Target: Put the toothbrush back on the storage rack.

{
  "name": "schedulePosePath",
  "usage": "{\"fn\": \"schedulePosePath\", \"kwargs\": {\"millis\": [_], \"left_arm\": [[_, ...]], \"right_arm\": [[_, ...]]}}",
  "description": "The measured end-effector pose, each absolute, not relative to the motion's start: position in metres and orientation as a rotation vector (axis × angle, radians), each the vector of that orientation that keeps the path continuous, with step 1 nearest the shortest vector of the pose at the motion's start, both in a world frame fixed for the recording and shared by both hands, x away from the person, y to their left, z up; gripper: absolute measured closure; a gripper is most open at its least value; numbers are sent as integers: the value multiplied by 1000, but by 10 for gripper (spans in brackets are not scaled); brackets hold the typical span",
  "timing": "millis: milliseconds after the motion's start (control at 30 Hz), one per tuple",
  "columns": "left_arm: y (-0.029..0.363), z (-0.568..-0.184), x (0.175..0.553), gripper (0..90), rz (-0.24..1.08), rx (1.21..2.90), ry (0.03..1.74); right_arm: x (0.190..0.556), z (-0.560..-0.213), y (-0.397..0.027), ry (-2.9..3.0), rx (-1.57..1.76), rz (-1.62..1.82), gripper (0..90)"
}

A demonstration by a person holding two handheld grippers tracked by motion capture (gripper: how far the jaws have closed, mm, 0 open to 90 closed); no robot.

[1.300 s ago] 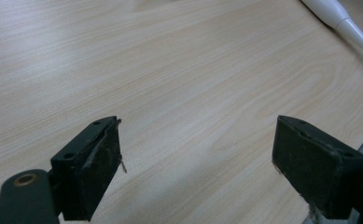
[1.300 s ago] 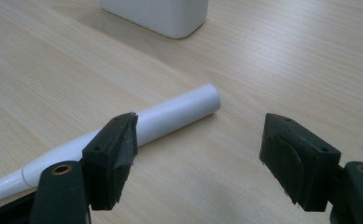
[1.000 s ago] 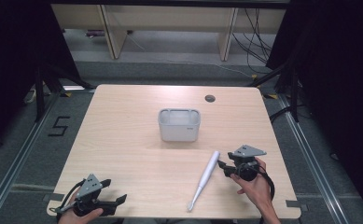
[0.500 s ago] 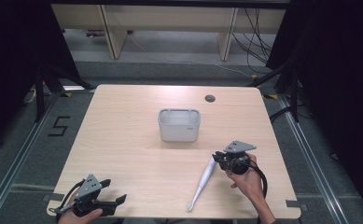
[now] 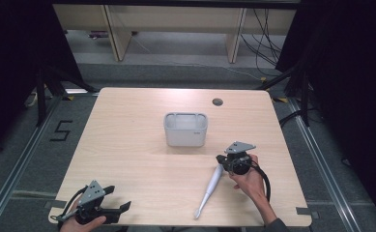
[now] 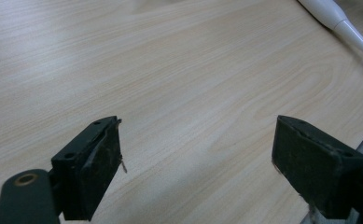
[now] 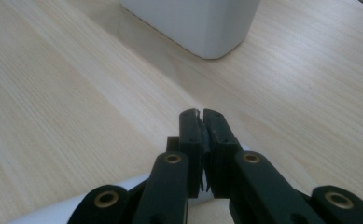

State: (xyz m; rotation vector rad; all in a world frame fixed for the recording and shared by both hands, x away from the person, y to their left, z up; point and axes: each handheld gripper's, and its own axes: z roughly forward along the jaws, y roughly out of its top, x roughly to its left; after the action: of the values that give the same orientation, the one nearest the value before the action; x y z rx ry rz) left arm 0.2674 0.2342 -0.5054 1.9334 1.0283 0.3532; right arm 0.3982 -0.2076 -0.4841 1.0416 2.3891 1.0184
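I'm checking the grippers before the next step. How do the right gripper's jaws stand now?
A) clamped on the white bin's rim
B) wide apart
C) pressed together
C: in the right gripper view the right gripper has its jaws closed against each other, short of the white bin.

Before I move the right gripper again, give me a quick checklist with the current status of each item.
1. Right gripper at the white wand's thick end: ok.
2. Right jaws shut, wand lying beneath them, not between them: not ok for lifting.
3. Left gripper open, resting at the near table edge, away from the wand: ok.
4. Grey bin upright: ok.
5. Bin contents: cannot tell.
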Motion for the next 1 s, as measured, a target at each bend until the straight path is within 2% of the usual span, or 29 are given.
{"fn": "schedulePosePath", "kwargs": {"millis": [333, 1000], "left_arm": [[234, -506, 267, 150, 350, 1935, 1029], [235, -505, 267, 150, 351, 1935, 1026]], "right_arm": [[407, -491, -208, 2404, 1055, 973, 867], [403, -489, -218, 2419, 1085, 942, 866]]}}
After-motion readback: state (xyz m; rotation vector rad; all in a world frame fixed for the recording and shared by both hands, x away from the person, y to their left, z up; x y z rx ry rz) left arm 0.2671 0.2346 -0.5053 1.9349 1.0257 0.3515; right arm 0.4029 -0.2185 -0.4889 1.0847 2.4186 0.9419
